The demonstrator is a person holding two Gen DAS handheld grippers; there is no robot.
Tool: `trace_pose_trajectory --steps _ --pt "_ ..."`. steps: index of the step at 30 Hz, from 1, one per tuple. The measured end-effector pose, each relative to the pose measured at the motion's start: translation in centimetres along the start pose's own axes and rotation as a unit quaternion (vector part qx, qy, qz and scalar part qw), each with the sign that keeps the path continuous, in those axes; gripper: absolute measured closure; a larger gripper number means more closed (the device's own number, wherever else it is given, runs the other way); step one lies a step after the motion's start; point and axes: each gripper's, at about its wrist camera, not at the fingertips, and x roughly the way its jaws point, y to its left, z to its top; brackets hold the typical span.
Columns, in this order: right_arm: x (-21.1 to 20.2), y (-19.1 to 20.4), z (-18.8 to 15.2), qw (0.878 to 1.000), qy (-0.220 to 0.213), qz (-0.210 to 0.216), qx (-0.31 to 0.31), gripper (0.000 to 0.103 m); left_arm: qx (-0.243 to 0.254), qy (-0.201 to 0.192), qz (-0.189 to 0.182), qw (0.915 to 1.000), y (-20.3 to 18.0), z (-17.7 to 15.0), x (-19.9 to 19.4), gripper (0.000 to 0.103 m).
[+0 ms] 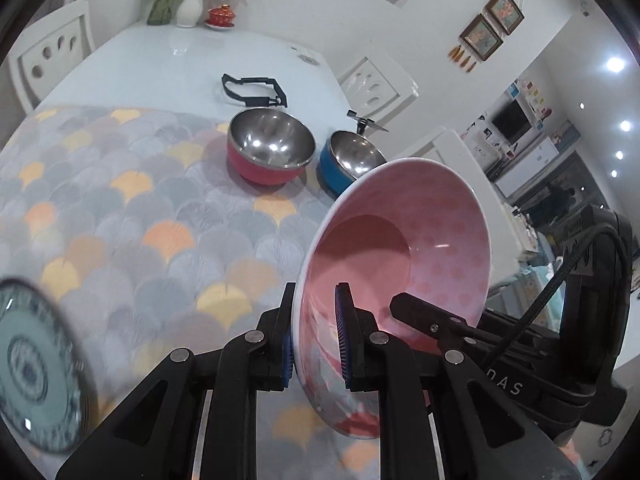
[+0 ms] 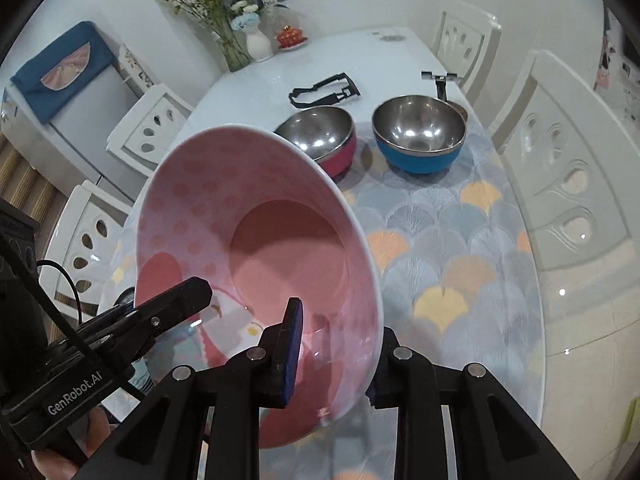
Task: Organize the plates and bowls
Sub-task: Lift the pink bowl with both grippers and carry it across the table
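Left gripper (image 1: 316, 344) and right gripper (image 2: 332, 356) both pinching opposite rims of tilted pink ceramic bowl (image 1: 400, 248), hanging above patterned desk (image 1: 140, 220), red steel-lined bowl (image 1: 270, 150) and blue steel-lined bowl (image 1: 348, 160) sitting beyond it, apart.

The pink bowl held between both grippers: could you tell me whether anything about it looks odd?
The pink bowl is tipped steeply, clamped at opposite rim edges by the left gripper and right gripper. No chips or spills show.

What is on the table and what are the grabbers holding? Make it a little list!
held: pink bowl, tilted, above the mat
left gripper: shut on one side of its rim
right gripper: shut on the opposite side
on scalloped mat: red bowl, blue bowl, side by side
near edge: patterned plate, blurred
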Motion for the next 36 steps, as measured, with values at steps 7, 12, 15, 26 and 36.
trace_pose_trajectory --steps 7,12,15,26,36 --pt "-0.3 0.7 -6.1 0.999 0.039 0.002 0.034 0.077 -0.019 0.038 0.011 0.999 1.2 -4.8 -1.3 0.09" --pt "1.9 -0.4 -9.4 0.994 0.09 0.009 0.063 0.077 -0.021 0.082 0.029 0.996 2.2 -7.4 0.5 0.09" --pt "3.6 -1.2 -10.5 0.989 0.125 0.017 0.078 0.076 -0.017 0.106 0.043 0.9932 2.5 -8.5 1.4 0.09" --pt "5.7 -2.3 -11.3 0.984 0.157 0.001 0.086 0.076 -0.004 0.131 0.047 0.9903 2.6 -9.8 3.9 0.09" --pt "5.8 -3.6 -11.1 0.983 0.147 -0.004 0.109 0.075 0.004 0.13 0.045 0.9905 2.2 -9.7 4.1 0.09"
